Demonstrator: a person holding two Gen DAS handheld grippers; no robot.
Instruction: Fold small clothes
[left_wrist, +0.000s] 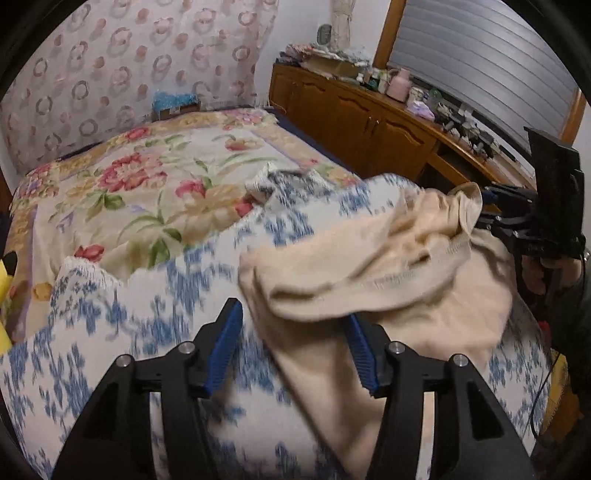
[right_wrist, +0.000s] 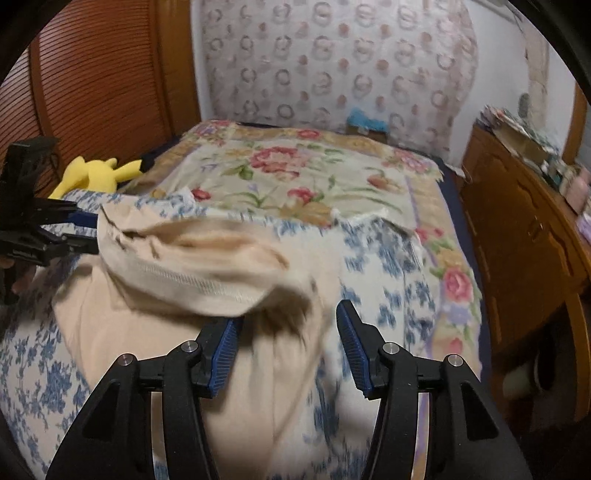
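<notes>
- The cream undergarment (left_wrist: 369, 266) lies on the bed, over a blue-and-white patterned cloth (left_wrist: 155, 325), with one half doubled over the other and the top layer puffed up, not flat.
- The left tool (left_wrist: 291, 347) stands open with nothing pinched; the folded edge drapes over its right finger (left_wrist: 364, 363). Pulling away could drag that edge and undo the fold.
- The right tool (right_wrist: 286, 341) is also open and grips nothing; the hem rests by its left finger (right_wrist: 223, 350) and could snag the same way.
- The loose cloth beneath may slide and take the garment with it.
- Beyond lies a floral bedspread (right_wrist: 295, 173), a yellow plush toy (right_wrist: 94, 173) beside it, a patterned curtain (right_wrist: 332, 62) behind, and a cluttered wooden sideboard (left_wrist: 369, 122).
</notes>
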